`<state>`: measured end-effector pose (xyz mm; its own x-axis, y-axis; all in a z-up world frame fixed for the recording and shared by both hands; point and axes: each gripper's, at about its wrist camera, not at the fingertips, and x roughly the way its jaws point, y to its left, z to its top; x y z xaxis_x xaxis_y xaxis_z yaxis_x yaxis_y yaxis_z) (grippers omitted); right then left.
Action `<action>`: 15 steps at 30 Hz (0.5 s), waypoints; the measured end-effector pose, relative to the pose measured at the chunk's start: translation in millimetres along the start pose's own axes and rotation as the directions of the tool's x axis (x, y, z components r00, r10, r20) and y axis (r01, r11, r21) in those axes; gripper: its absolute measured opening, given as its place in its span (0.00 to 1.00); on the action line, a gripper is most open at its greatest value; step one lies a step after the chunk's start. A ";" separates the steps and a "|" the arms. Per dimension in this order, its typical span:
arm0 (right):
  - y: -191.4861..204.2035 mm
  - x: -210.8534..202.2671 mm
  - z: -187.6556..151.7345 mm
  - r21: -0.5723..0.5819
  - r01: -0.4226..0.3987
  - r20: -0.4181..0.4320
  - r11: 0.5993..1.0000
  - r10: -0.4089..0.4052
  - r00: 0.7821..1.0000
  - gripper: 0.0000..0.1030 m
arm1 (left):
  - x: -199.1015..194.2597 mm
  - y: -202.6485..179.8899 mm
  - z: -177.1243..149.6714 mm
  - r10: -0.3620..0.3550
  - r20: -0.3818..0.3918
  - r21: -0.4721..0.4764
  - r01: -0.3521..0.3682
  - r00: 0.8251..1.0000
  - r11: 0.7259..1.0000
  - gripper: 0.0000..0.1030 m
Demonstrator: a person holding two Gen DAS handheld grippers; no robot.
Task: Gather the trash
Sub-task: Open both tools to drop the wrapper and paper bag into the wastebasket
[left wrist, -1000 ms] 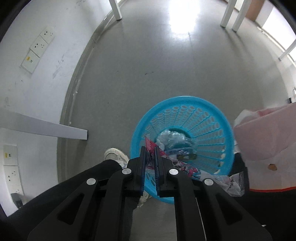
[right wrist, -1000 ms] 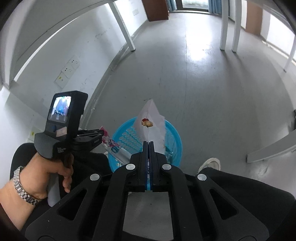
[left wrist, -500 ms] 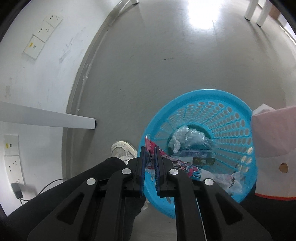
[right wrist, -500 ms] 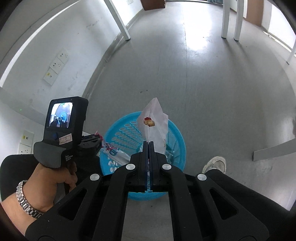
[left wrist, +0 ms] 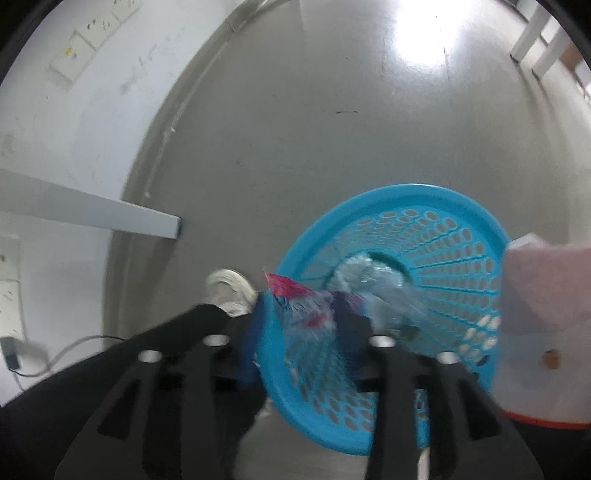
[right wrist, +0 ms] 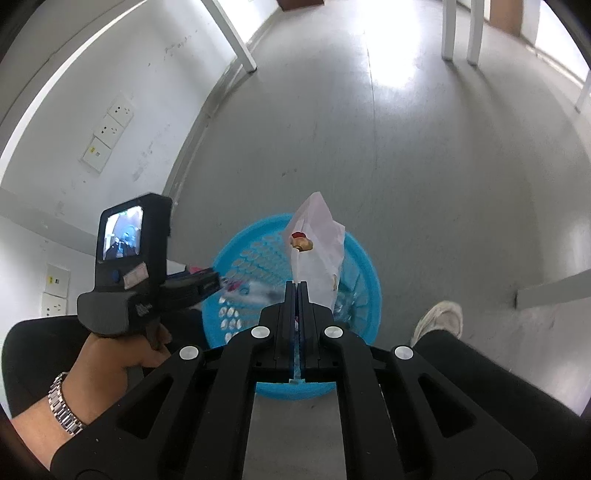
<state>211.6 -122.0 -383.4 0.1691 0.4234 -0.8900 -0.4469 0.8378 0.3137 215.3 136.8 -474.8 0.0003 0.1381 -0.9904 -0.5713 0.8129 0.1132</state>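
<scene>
white shoe (left wrist: 231, 291) beside blue basket (left wrist: 458, 206); table leg (left wrist: 110, 218) near.

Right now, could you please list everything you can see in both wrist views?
Basket: one, blue, perforated, on the floor below both grippers.
Plastic wrapper: one, clear with red and blue print, between the left fingers at the basket rim.
Crumpled plastic: clear, in the basket bottom.
Paper bag: one, white, over the basket, pinched by the right gripper.
Wall sockets: white, on the wall.
Table legs: white, far floor.
Shoes: white, beside the basket.
Left gripper: black, jaws opening.
Right gripper: black, shut.
Hand: one, wristwatch, holding the left gripper.
</scene>
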 end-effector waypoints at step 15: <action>-4.5 8.7 -11.4 0.009 0.039 -0.083 0.999 -0.038 0.996 0.31 | -51.7 1.8 -28.6 -0.194 0.017 0.010 0.194 0.981 0.981 0.55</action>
<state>205.0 -126.0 -396.4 0.1128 0.3615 -0.9255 -0.4319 0.8567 0.2820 190.8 114.9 -425.7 0.1250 -0.0126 -0.9921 -0.5521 0.8299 -0.0801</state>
